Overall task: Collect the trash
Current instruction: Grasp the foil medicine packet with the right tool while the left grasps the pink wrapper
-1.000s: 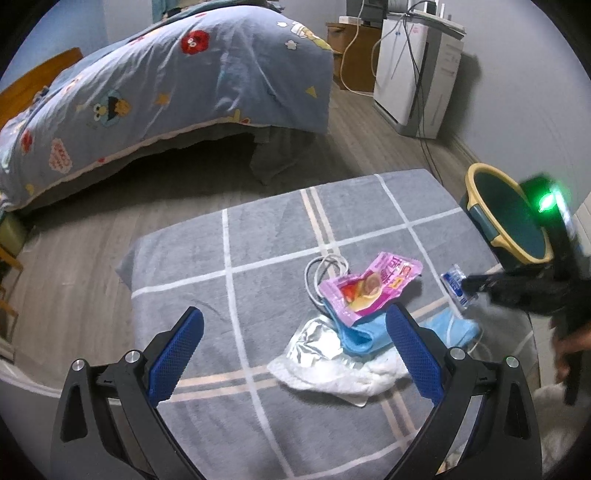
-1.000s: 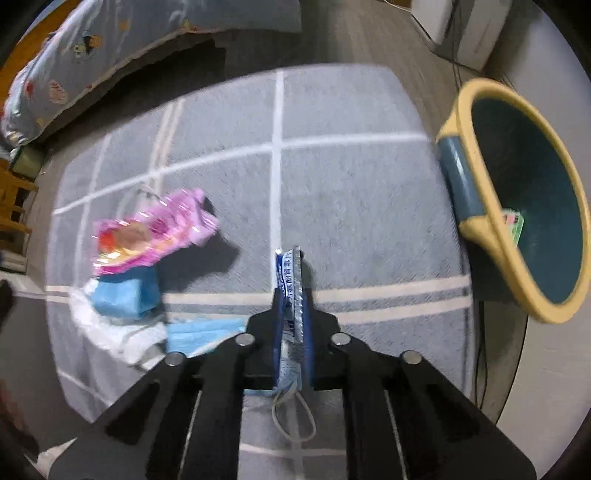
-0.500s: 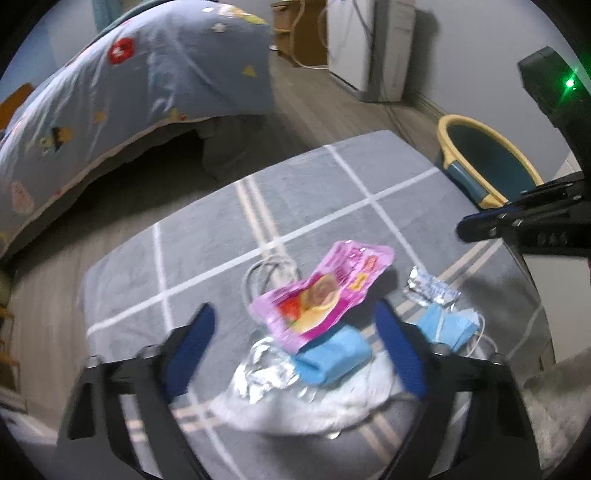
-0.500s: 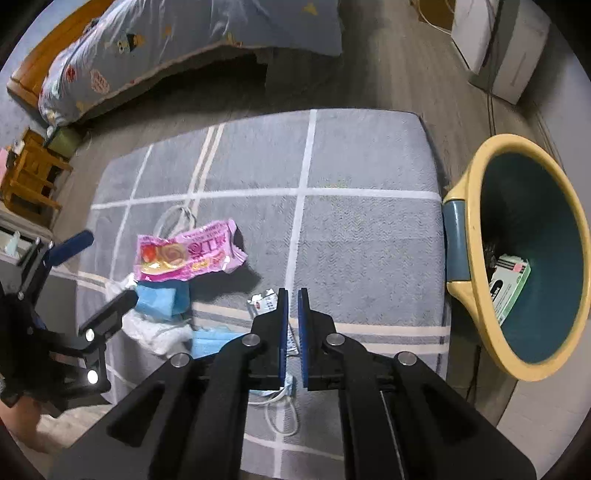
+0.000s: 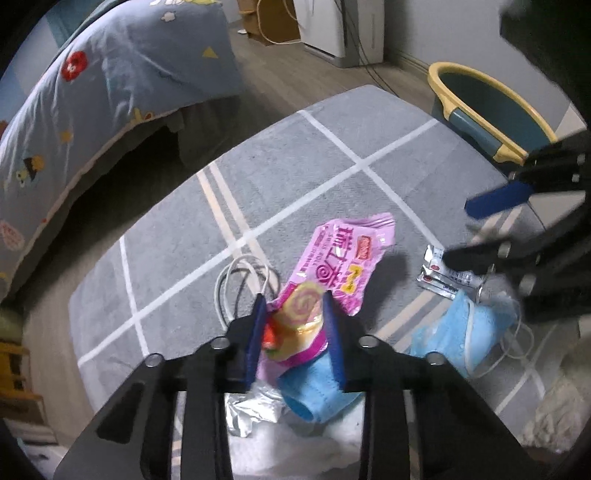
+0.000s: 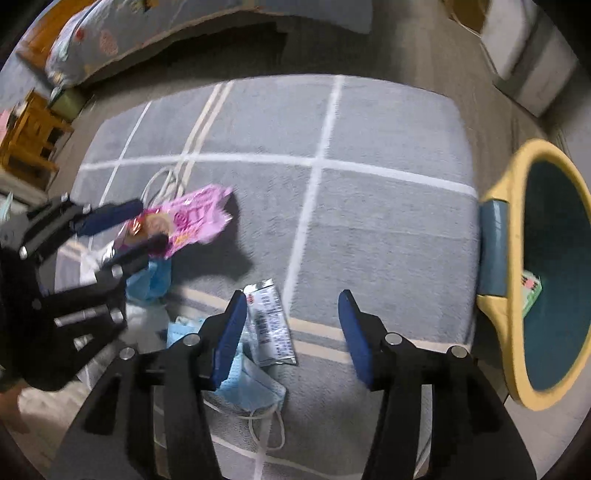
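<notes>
Trash lies clustered at the near corner of a grey rug with white grid lines. Pink snack wrapper sits on top of a rolled blue mask, which rests on crumpled foil and white tissue. A coiled white cable lies just beside the wrapper on the rug.

Left gripper: jaws have just been closing and now stand narrow, the pink wrapper's lower end between the blue pads; pads look to be at its edges, but firm contact cannot be told. Right gripper: jaws have just been opening and stand well apart, holding nothing. A small silver sachet lies flat on the rug just inside its left pad, overlapping a flat blue face mask with white ear loops.

Surroundings: yellow-rimmed teal bin stands off the rug's edge, well apart from the pile. Bed with patterned blue quilt beyond the rug; white appliance at the wall.

Views differ. Right wrist view looks into the bin and shows a green-and-white packet inside; it also shows wooden furniture off the rug's far corner. Left wrist view shows only the bin's outer wall and rim, but gives the print on the wrapper and the pile underneath it, which the left tongs partly hide from the other camera.
</notes>
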`<state>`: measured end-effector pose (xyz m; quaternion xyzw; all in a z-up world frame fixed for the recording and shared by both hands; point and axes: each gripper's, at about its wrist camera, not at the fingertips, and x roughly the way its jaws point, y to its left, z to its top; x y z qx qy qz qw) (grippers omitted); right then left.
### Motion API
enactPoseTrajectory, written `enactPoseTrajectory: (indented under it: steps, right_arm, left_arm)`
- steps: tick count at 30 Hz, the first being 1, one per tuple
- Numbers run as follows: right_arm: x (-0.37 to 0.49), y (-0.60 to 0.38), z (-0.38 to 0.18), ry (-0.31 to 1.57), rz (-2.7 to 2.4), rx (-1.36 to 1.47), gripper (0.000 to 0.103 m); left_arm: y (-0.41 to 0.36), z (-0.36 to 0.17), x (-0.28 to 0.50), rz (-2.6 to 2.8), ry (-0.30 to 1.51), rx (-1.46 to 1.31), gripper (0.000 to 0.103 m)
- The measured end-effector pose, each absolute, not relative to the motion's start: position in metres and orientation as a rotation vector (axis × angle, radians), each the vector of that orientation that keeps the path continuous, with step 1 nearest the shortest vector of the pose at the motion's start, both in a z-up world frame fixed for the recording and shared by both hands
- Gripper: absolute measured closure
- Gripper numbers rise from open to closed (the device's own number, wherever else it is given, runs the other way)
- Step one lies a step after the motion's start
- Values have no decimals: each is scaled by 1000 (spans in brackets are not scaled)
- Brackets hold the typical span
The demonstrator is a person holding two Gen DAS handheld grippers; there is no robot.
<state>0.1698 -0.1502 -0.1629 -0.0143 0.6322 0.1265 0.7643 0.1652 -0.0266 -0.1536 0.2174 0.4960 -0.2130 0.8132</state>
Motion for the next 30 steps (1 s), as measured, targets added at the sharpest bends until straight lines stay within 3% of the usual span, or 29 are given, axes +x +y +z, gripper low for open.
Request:
enactPoseTrajectory:
  steps: [5,6,8,10,18,20,21,24,25,30]
  right_arm:
    - [166,-131,-175,1397,301,-86,52]
    - [165,-127,-177,1401,307,-111,52]
    - [161,-117,-181,1395,300,-175,54]
    - [160,-113,-180,1388,285,-214,74]
    - [168,-135,-166,1372,226,-104,74]
    - [169,-144,-161,1366,212,-77,74]
    - [170,-149,-159,1366,203,-56,74]
    - [173,-168,-155,1363,186,26,74]
    - [174,-173,-154,1360,181,53,74]
    - [174,-194,-150,1349,175,113,74]
  left_arm:
    - [-16,-156,169,-442,1086,429,90]
    - [-15,-158,169,-450,1098,424,98]
    - [-15,-160,167,-453,1104,431,99]
    - [-15,-160,166,-455,1098,432,100]
    - [-15,-144,165,-474,1044,376,99]
    - [-18,-142,163,-495,1031,368,93]
    - [-22,-141,162,-506,1026,373,84]
    - [-35,-143,160,-499,999,432,37]
    - [-39,-143,159,-497,985,450,29]
    - [-58,-160,164,-502,1044,506,28]
